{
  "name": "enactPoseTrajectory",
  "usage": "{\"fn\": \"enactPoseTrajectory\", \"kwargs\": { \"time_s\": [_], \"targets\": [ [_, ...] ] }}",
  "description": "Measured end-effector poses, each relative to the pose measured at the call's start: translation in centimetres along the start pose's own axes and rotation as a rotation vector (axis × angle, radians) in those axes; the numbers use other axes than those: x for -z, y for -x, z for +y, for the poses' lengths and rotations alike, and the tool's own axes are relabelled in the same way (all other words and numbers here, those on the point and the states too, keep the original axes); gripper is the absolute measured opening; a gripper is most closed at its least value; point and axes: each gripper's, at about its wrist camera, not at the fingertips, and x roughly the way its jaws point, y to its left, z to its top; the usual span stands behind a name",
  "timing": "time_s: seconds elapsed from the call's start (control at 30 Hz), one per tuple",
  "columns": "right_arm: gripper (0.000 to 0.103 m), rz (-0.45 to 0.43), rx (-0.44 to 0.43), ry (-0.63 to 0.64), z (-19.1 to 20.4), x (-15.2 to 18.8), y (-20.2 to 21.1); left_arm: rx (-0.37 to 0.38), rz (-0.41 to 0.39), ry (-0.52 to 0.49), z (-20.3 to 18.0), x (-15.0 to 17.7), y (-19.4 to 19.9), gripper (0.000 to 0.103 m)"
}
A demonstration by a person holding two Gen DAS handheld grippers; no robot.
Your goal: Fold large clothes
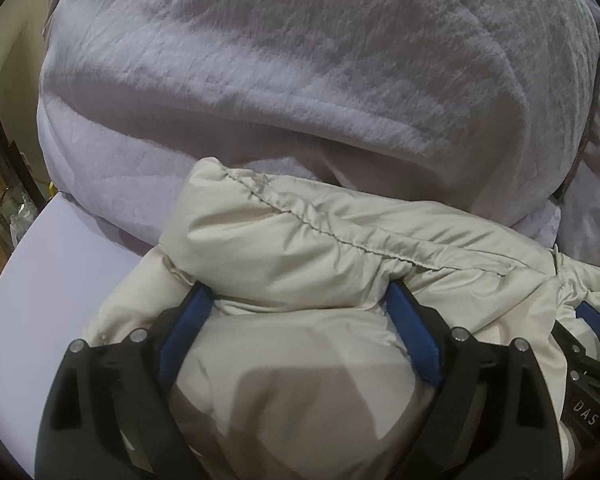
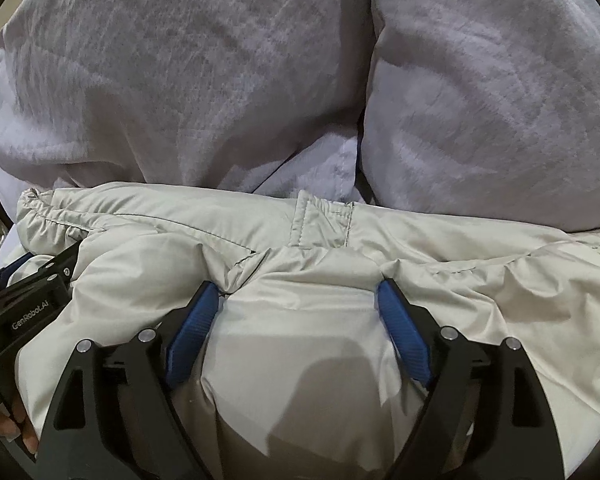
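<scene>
A puffy cream jacket lies bunched on the bed, its stitched hem running across the top. My left gripper has a thick fold of it bulging between the blue pads, which press into the fabric on both sides. My right gripper grips another padded fold of the jacket the same way, just below a small fabric tab. The two grippers sit side by side. The right gripper's finger shows at the left wrist view's right edge, and the left gripper's body at the other view's left edge.
A fleecy lilac blanket is heaped right behind the jacket. In the right wrist view it shows as two mounds with a gap between them. A smooth lilac sheet lies to the left. A hand holds the left gripper.
</scene>
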Motion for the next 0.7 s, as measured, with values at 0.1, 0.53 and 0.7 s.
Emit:
{"fn": "enactPoseTrajectory", "kwargs": {
  "time_s": [0.1, 0.53, 0.7],
  "targets": [
    [0.084, -0.001, 0.002, 0.001, -1.2, -0.3, -1.4, -0.004, 0.001, -0.001, -0.1, 0.1, -0.1, 0.090],
    [0.086, -0.074, -0.008, -0.029, -5.6, 0.7, 3.2, 0.053, -0.007, -0.019, -2.3, 0.0, 4.4, 0.088],
    [0.087, -0.114, 0.129, -0.037, -9.9, 0.8, 6.1, 0.121, -0.045, -0.044, -4.2, -0.3, 7.0, 0.088]
  ]
}}
